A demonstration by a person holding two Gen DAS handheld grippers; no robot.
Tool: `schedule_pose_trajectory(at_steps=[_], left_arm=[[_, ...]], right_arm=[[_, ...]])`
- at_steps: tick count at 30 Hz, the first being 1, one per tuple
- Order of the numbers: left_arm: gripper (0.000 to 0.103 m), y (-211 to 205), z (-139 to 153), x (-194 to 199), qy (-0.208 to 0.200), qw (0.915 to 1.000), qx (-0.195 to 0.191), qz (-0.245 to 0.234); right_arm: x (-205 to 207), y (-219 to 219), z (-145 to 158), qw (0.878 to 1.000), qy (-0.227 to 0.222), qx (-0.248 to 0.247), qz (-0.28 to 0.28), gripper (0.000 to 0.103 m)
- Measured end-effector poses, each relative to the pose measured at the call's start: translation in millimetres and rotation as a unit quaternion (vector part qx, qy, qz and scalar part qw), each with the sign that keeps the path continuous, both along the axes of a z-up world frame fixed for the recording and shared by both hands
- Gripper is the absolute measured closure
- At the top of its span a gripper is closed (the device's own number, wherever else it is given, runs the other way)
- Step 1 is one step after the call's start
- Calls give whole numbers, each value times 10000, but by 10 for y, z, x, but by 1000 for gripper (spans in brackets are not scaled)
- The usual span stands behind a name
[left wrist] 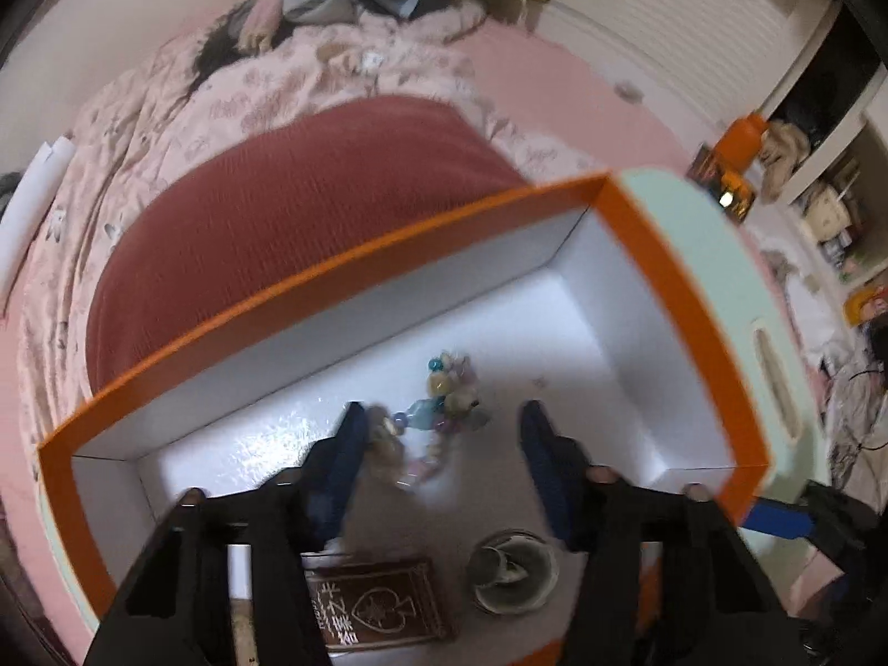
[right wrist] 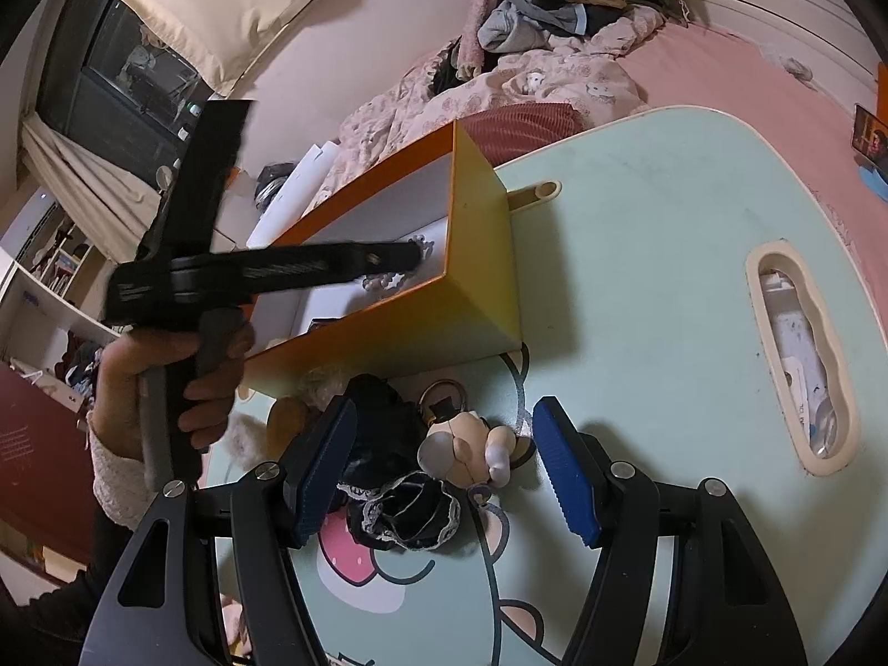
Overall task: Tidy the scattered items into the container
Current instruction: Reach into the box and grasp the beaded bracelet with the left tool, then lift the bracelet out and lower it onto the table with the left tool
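Left wrist view: our left claw (left wrist: 444,444) hangs open over the orange box (left wrist: 333,272), beaded string (left wrist: 444,399) loose beneath. Our right claw (right wrist: 444,466) gapes around the doll keychain (right wrist: 466,449) on the surface (right wrist: 666,222), ready to grasp.

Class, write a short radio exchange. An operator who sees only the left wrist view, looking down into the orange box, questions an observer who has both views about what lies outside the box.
Operator: I see only the inside of the orange box. Is anything left outside?
Observer: Yes. A small doll keyring and a black lace-trimmed cloth lie on the mint table, just in front of the box.
Operator: Are the right tongs gripping either one?
Observer: No. The right tongs are open, with one pad on either side of the two items and not closed on them.
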State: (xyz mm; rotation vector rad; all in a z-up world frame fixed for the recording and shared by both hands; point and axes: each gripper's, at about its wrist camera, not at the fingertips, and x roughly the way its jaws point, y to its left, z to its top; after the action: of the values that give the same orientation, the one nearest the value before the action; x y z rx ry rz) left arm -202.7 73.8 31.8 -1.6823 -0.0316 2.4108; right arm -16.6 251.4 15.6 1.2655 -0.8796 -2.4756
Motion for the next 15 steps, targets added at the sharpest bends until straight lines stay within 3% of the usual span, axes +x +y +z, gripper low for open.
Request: schedule_pose_trajectory(at_steps=[2, 4, 10, 15], left_arm=[[65, 24, 12, 28, 133, 9998, -118, -84], [88, 53, 17, 58, 232, 9988, -373, -196], [89, -89, 64, 142, 391, 9991, -65, -123], [89, -317, 474, 402, 892, 9946, 528, 43]], right_arm=[[1, 3, 2, 10000, 7, -5, -2, 37], [-1, 14, -4, 10000, 3, -7, -19, 37], [-13, 21, -21, 10000, -20, -11, -44, 37], [-9, 13, -13, 10000, -6, 10, -25, 37]])
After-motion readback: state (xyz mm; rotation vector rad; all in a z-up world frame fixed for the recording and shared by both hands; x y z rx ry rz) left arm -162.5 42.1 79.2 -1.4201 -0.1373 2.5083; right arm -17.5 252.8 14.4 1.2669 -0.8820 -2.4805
